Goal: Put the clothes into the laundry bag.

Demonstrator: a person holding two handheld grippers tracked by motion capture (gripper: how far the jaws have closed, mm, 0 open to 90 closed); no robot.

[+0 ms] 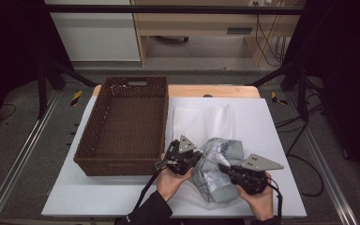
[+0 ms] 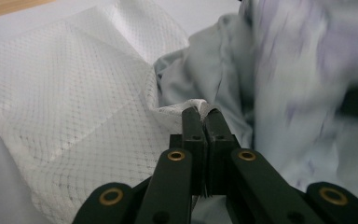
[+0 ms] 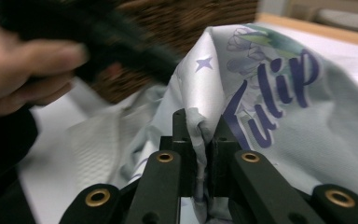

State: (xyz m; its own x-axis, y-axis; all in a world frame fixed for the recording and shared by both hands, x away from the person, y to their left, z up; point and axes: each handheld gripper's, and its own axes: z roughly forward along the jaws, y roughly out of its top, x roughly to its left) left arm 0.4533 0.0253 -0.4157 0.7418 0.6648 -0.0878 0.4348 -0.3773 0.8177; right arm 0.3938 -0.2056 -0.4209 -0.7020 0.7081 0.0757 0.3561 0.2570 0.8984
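Left hand-held gripper (image 1: 191, 154) and right hand-held gripper (image 1: 223, 167), jaws pinched together.

In the right gripper view the far hand (image 3: 25, 70) is blurred, and the basket (image 3: 191, 23) behind the printed cloth (image 3: 279, 116) too.

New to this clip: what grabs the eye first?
The crumpled pale garment at the table's near edge, printed "Tulip" in purple, with the right tool shut on a fold of it. Beside it, the left tool pinches the edge of a white mesh bag that lies partly under the garment. To the left on the white tabletop stands a big dark wicker basket.
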